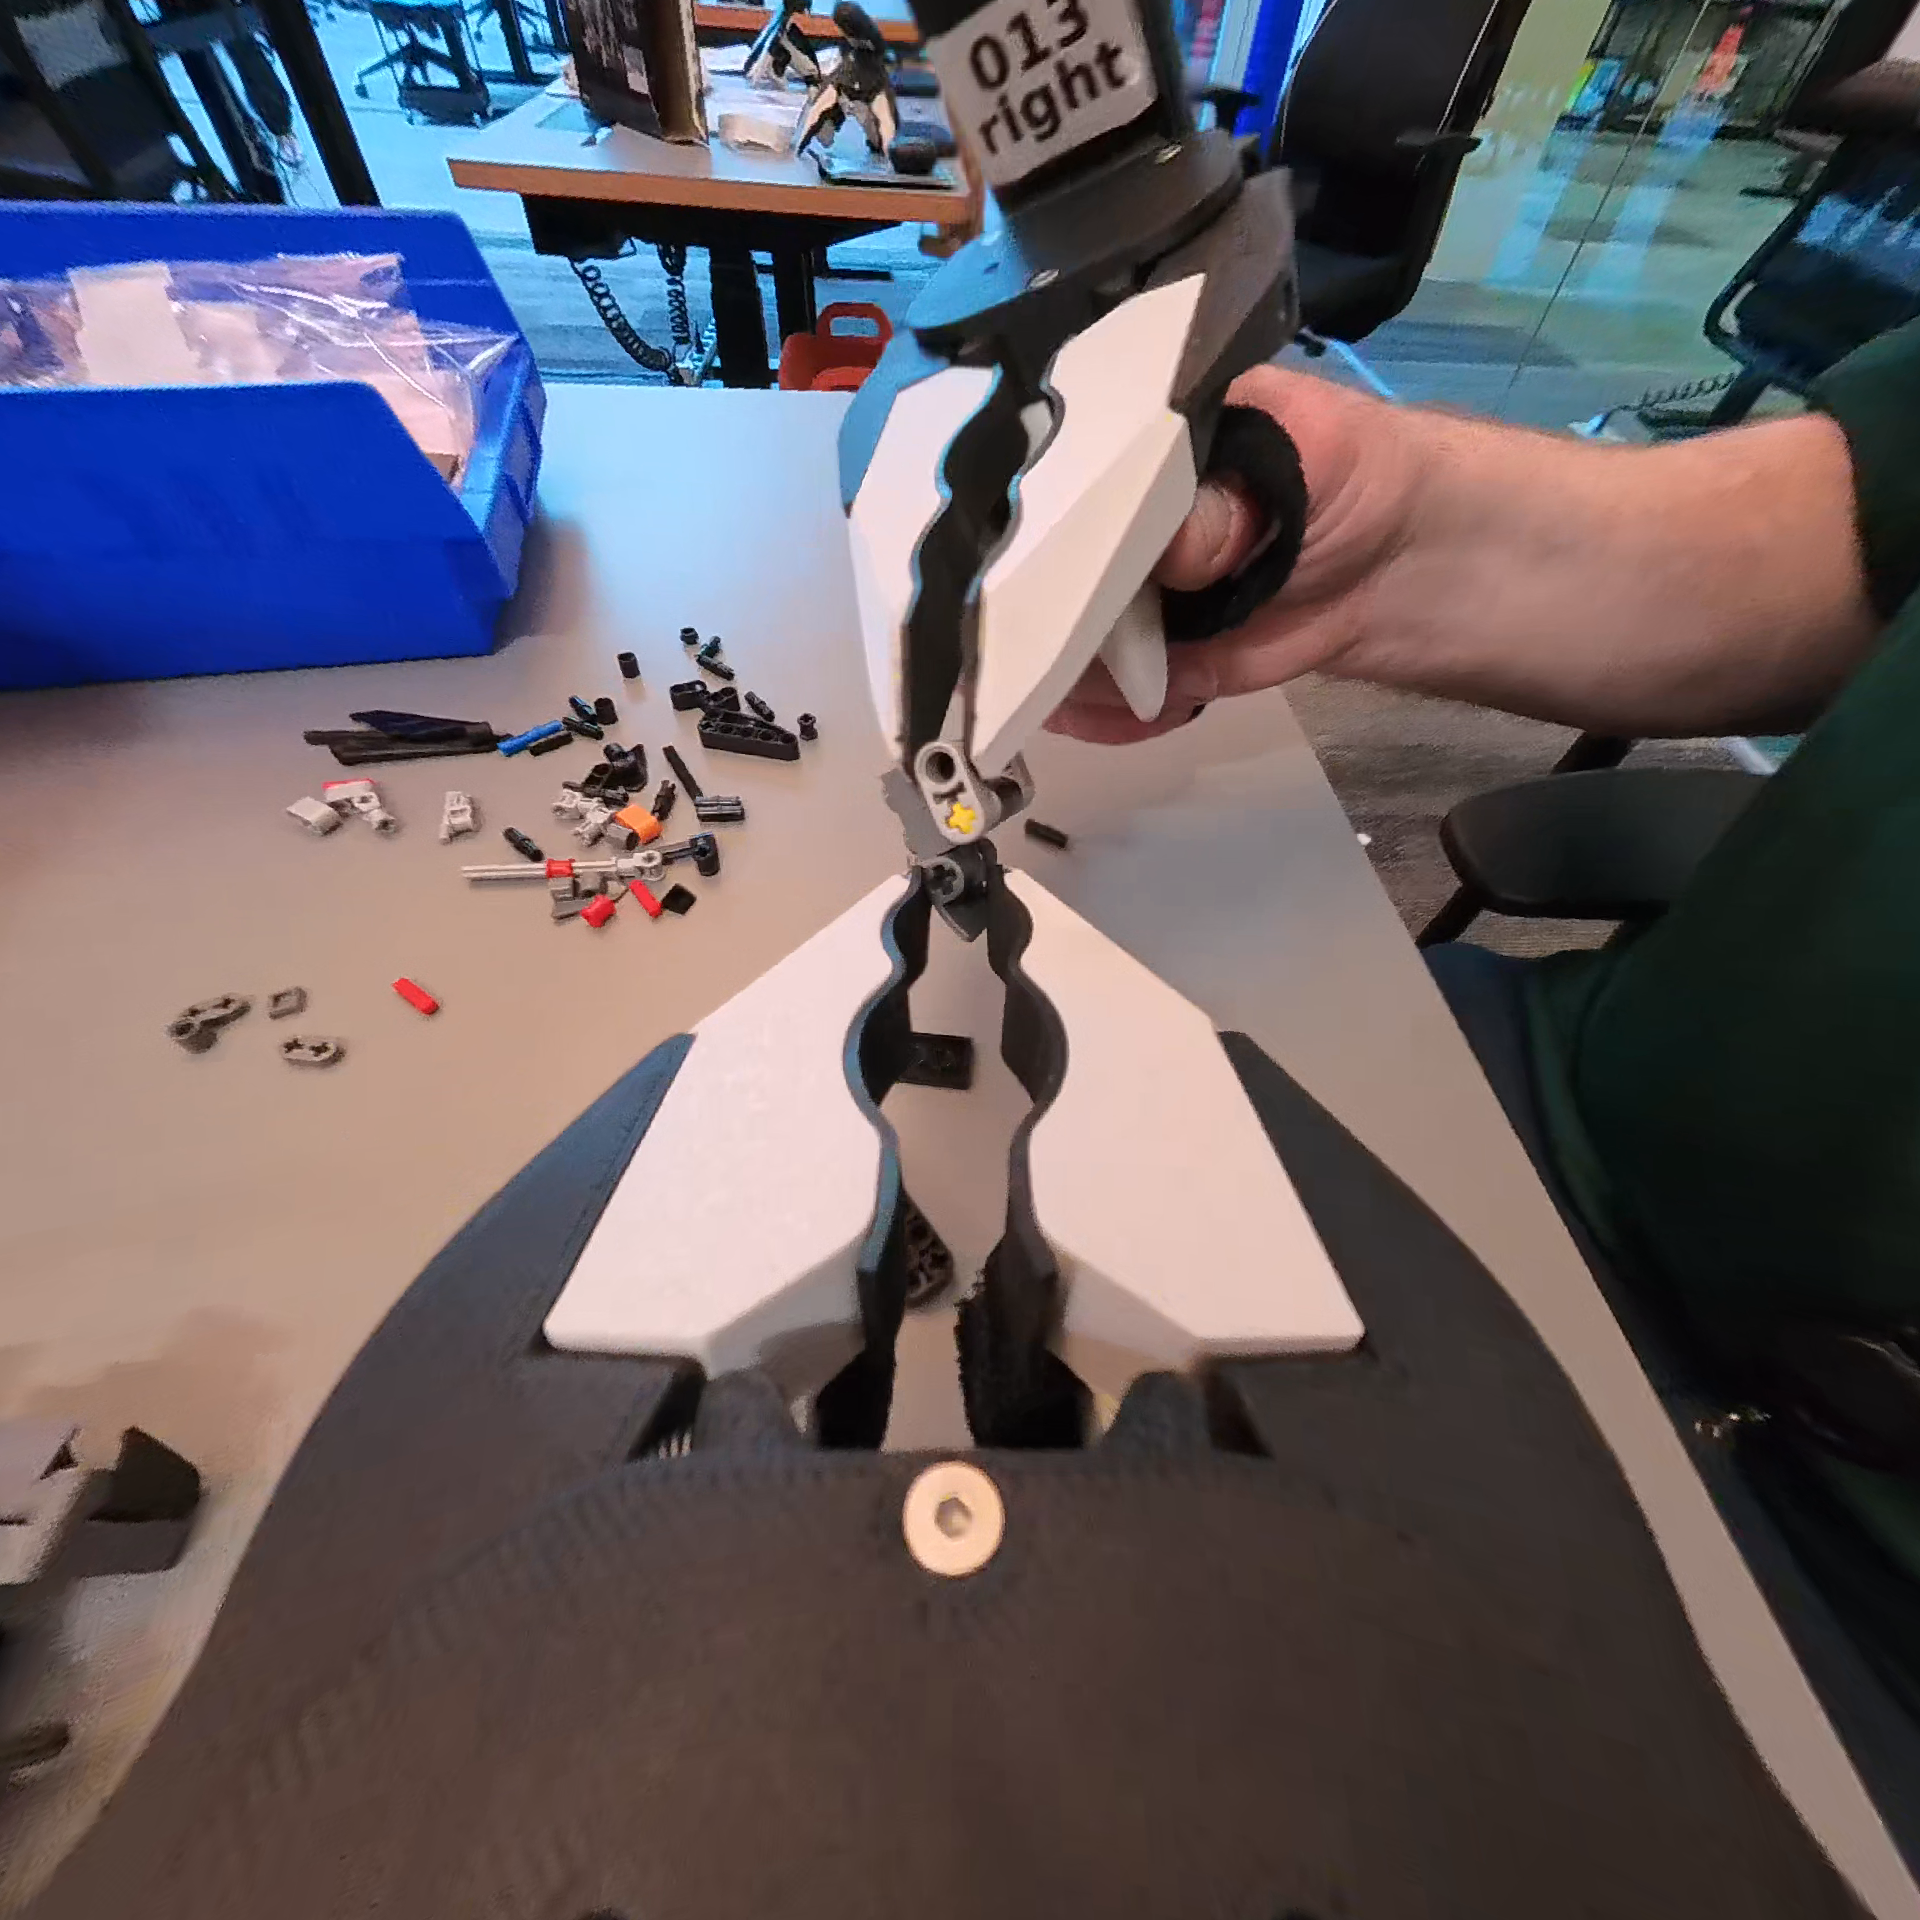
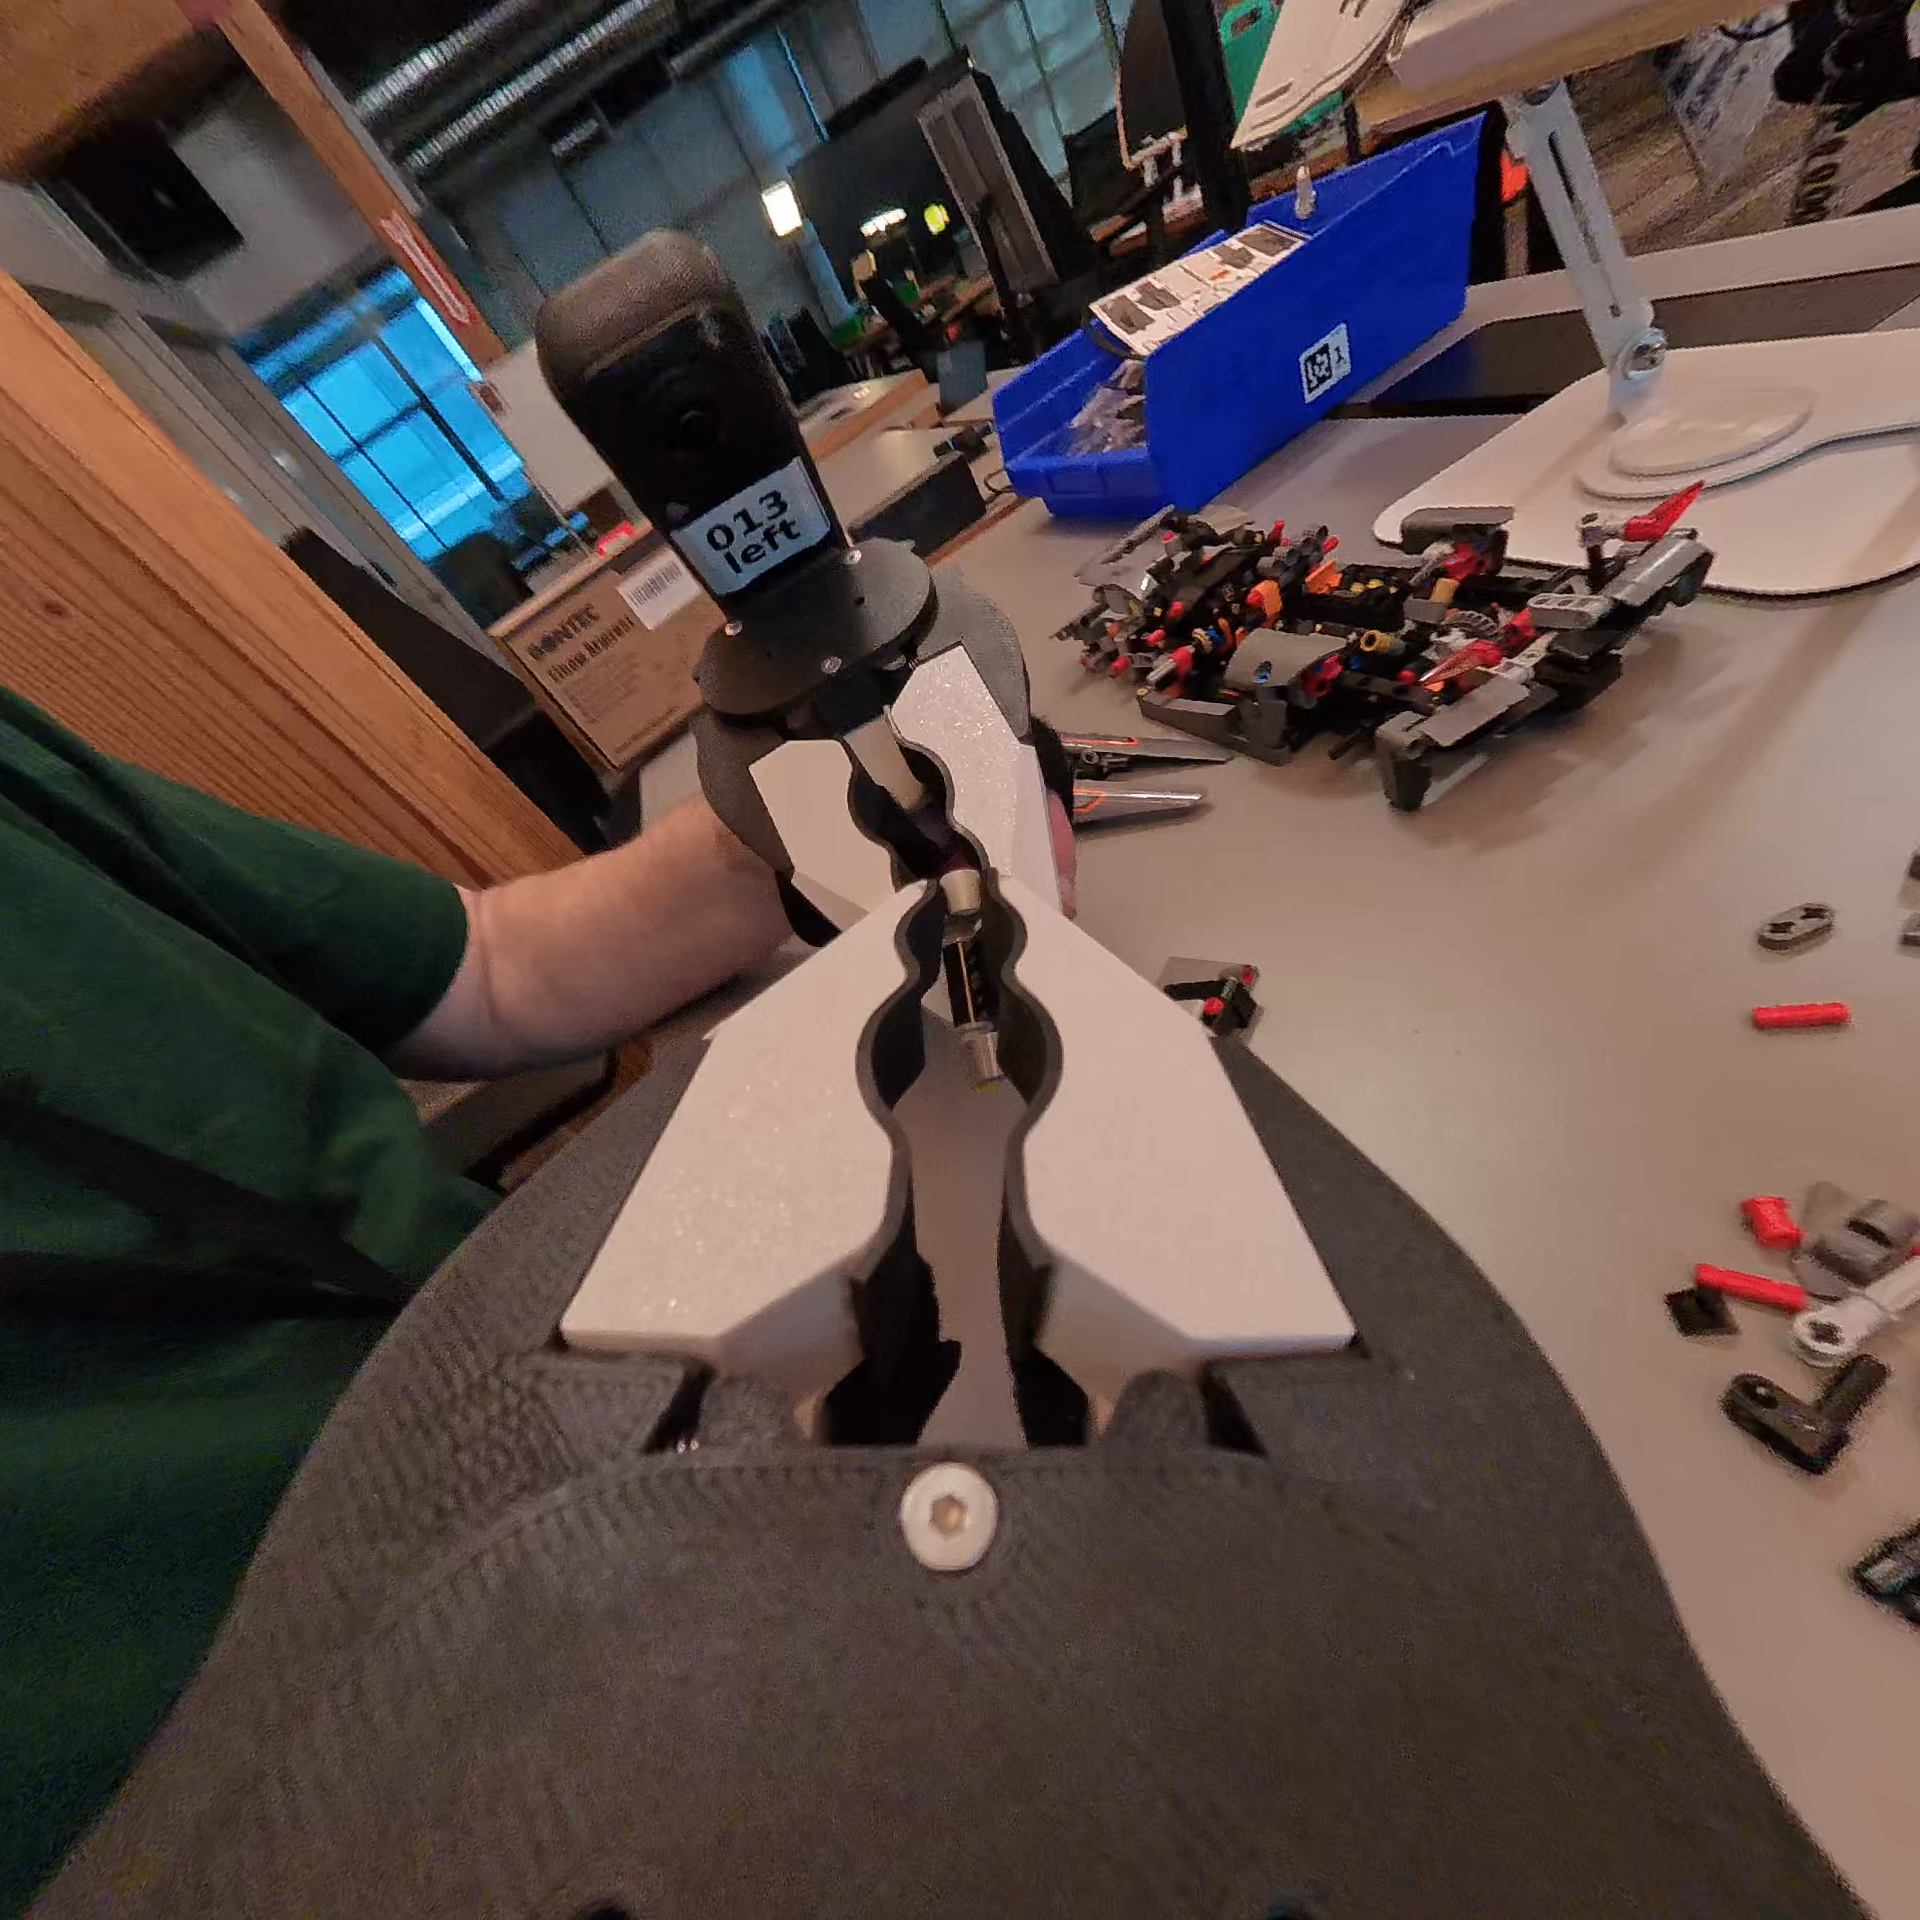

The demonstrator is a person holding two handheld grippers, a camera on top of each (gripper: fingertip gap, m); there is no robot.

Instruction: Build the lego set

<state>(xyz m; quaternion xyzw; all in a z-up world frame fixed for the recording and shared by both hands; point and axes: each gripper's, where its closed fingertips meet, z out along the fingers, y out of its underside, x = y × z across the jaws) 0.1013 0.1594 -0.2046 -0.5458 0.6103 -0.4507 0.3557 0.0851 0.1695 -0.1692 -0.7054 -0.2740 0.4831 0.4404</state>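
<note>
A small grey and black lego sub-assembly with a yellow cross-shaped axle end (image 1: 961, 821) is held in the air above the pale grey worktop (image 1: 312, 1195), between the two tools. Its dark lower part is pinched by the tips of the left hand-held gripper (image 1: 951, 883), whose white fingers with wavy black pads are pressed nearly together at the front. Its light grey upper part is clamped by the right hand-held gripper (image 1: 961, 753), which is pointed downward and is gripped by a person's hand (image 1: 1309, 561) in a dark green sleeve. In the right wrist view the piece is seen end-on between the right hand-held gripper's (image 2: 961, 914) tips.

A scatter of small black, grey and red loose lego parts (image 1: 582, 810) is spread on the worktop to the left, near a blue plastic bin holding clear bags (image 1: 239, 499). A partly built dark grey, red-accented lego vehicle chassis (image 2: 1382, 644) is seen farther along the worktop.
</note>
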